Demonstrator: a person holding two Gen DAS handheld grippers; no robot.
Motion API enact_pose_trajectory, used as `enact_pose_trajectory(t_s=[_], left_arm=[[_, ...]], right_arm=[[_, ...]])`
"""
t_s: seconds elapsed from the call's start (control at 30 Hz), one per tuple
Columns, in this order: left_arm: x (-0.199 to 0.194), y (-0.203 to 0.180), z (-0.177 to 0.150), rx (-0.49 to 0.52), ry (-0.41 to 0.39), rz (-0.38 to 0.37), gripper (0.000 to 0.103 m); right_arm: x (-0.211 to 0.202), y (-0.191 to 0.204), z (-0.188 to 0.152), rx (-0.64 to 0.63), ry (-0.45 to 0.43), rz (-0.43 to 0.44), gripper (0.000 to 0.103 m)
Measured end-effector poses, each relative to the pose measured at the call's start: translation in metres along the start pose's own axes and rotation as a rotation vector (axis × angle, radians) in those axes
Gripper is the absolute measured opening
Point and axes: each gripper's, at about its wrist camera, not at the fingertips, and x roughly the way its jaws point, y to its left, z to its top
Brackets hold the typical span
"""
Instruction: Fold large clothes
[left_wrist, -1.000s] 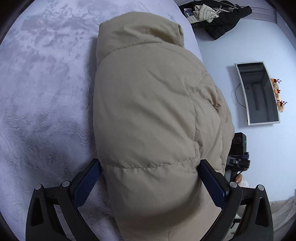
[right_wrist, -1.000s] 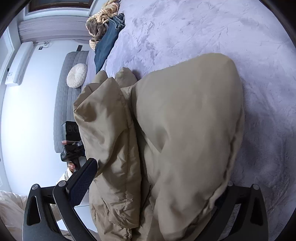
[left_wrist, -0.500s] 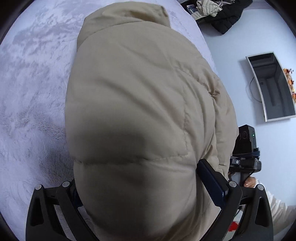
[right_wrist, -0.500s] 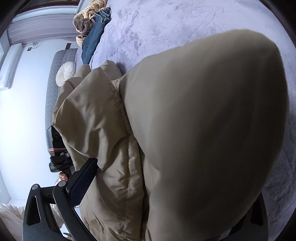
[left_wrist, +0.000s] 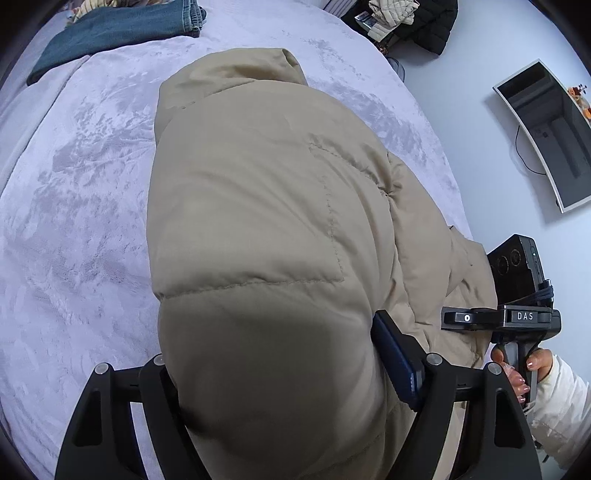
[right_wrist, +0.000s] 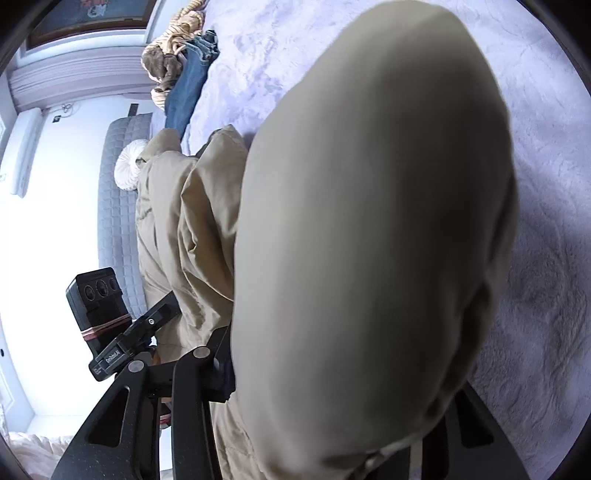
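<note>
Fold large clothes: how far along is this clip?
Done: little; the beige puffer jacket lies bunched on the lilac plush blanket. In hand: the left gripper and right gripper have just been closing on its padded edge. Left: the folds themselves.

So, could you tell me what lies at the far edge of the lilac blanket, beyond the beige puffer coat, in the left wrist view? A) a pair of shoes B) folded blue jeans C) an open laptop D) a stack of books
B: folded blue jeans lie at the far edge of the lilac blanket, past the top of the beige puffer coat.
</note>
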Motion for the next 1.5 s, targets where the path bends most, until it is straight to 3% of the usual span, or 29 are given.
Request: enact_pose_trajectory(t_s=[0.2,0.47,0.7,1.0,1.17,1.23,1.43,1.5], left_arm=[[-0.017,0.009,0.001,0.008,-0.026,0.000,0.082],[-0.054,0.042,0.005,0.030,-0.054,-0.071,0.082],[-0.094,0.104,0.030,0.052,-0.067,-0.089,0.082],[-0.128,0.224,0.075,-0.017,-0.156,0.020,0.082],[-0.103,0.284,0.087,-0.075,-0.136,0.130,0.082],[-0.094,0.299,0.086,-0.106,-0.124,0.134,0.082],[-0.086,0.294,0.076,-0.076,-0.133,0.156,0.083],[-0.086,0.292,0.076,-0.064,-0.134,0.164,0.083]], right_arm=[[0.000,0.030,-0.006,-0.043,-0.010,0.011,0.046],[0.017,0.067,-0.015,-0.054,-0.067,0.014,0.046],[0.070,0.123,-0.017,-0.055,-0.119,0.038,0.046],[0.176,0.191,0.023,-0.130,-0.064,0.072,0.046],[0.233,0.209,0.055,-0.167,-0.021,-0.008,0.046],[0.248,0.210,0.064,-0.164,-0.018,-0.048,0.046],[0.248,0.201,0.070,-0.092,-0.033,-0.187,0.059],[0.235,0.208,0.063,-0.100,-0.065,-0.276,0.063]])
